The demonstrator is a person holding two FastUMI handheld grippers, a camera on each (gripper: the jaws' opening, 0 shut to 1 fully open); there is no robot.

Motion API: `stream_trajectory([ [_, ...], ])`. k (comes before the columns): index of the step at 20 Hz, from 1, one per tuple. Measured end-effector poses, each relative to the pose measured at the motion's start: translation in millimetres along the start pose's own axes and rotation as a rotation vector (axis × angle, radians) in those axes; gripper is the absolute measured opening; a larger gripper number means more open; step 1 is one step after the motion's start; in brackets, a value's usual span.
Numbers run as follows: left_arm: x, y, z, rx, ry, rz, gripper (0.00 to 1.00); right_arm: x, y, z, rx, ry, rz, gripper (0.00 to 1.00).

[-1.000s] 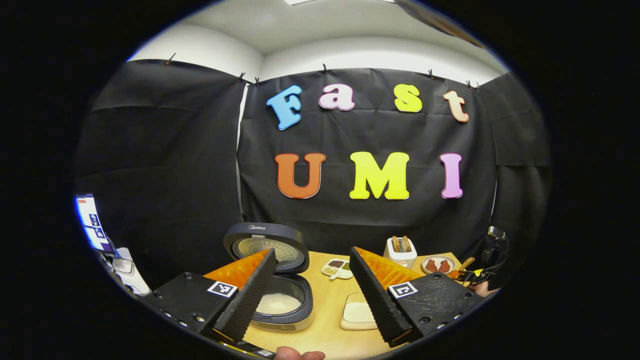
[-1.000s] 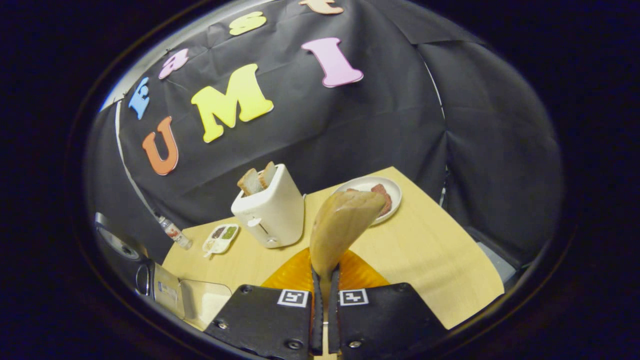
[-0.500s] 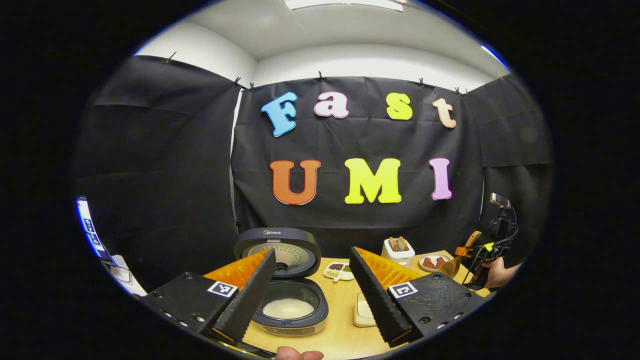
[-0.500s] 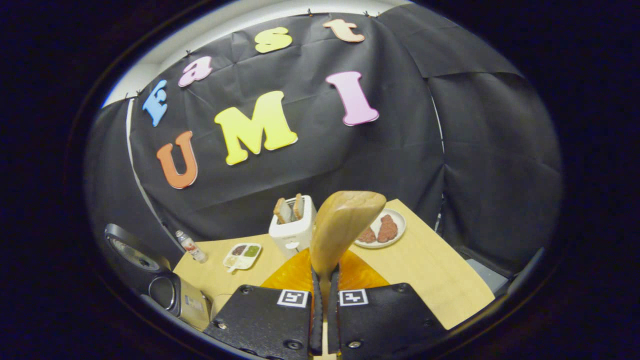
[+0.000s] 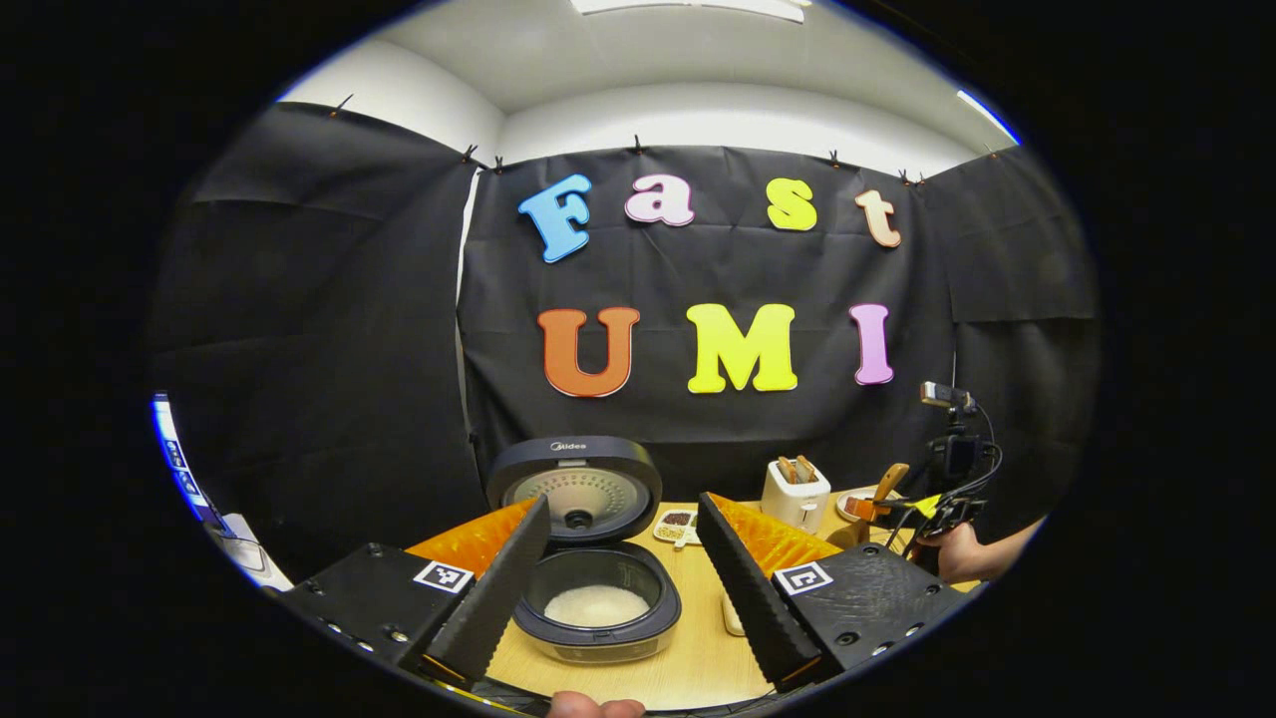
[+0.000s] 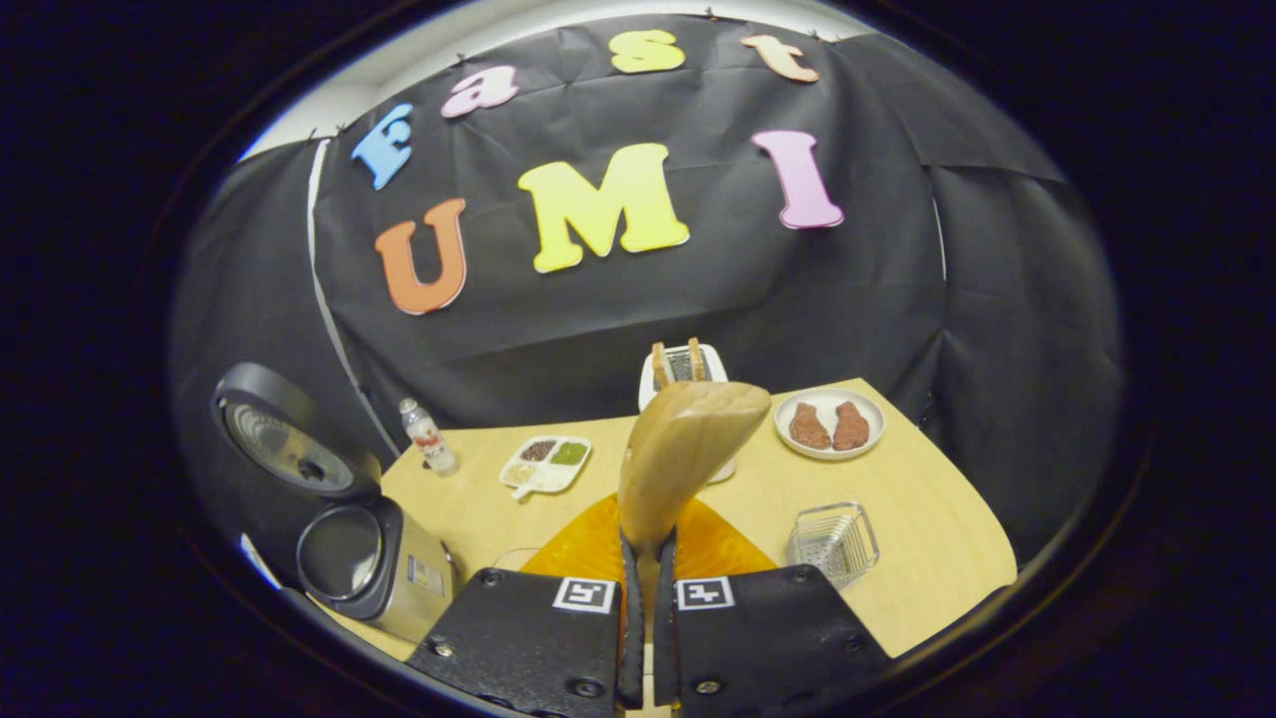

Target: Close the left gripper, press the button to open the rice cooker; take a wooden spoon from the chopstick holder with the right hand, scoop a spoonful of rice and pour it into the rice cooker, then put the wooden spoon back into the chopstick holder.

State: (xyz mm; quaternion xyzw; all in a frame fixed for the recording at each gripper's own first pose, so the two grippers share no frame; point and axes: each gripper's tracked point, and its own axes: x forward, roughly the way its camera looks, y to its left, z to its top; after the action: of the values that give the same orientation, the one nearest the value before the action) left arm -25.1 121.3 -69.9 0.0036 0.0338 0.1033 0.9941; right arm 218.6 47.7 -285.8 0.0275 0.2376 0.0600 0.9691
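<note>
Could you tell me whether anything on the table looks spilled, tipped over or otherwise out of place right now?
Nothing stands out. The rice cooker stands upright with its lid raised and rice inside, no grains visible on the table. The right tongs grip the wooden spoon, bowl uppermost. The toaster and chopstick holder stand upright.

A light wooden table carries everything. At its left edge stands the rice cooker, lid up, with white rice in its pot in the left gripper view. A small bottle stands at the far left, and just right of it lies a divided dish of seasonings. A toaster holding bread sits at the far middle, a plate with two brown pieces to its right. Nearer on the right stands a clear holder.
</note>
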Motion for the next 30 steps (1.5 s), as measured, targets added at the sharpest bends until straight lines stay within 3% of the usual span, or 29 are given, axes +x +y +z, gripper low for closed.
stream_trajectory([
  [11, 0.0, 29.0, -21.6, -0.006, 0.053, 0.024, 0.94, 43.2, 13.9, -73.6, -0.420, 0.012, -0.100, 0.09],
  [15, 2.4, 35.5, -27.1, -0.018, 0.069, 0.025, 0.95, 49.3, 22.8, -98.9, -0.446, 0.051, -0.101, 0.09],
  [19, 4.5, 39.6, -35.4, -0.025, 0.081, 0.037, 0.94, 47.9, 49.3, -114.8, -0.346, 0.100, -0.048, 0.09],
  [22, 3.4, 40.1, -38.4, -0.019, 0.089, 0.034, 0.95, 44.9, 77.7, -124.4, -0.203, 0.149, 0.039, 0.09],
  [25, 4.7, 41.2, -40.6, -0.019, 0.090, 0.037, 0.95, 46.9, 90.0, -126.0, -0.073, 0.191, 0.072, 0.09],
  [30, -0.5, 45.3, -42.3, -0.015, 0.097, 0.044, 0.94, 42.7, 95.7, -120.7, 0.271, 0.258, 0.120, 0.09],
])
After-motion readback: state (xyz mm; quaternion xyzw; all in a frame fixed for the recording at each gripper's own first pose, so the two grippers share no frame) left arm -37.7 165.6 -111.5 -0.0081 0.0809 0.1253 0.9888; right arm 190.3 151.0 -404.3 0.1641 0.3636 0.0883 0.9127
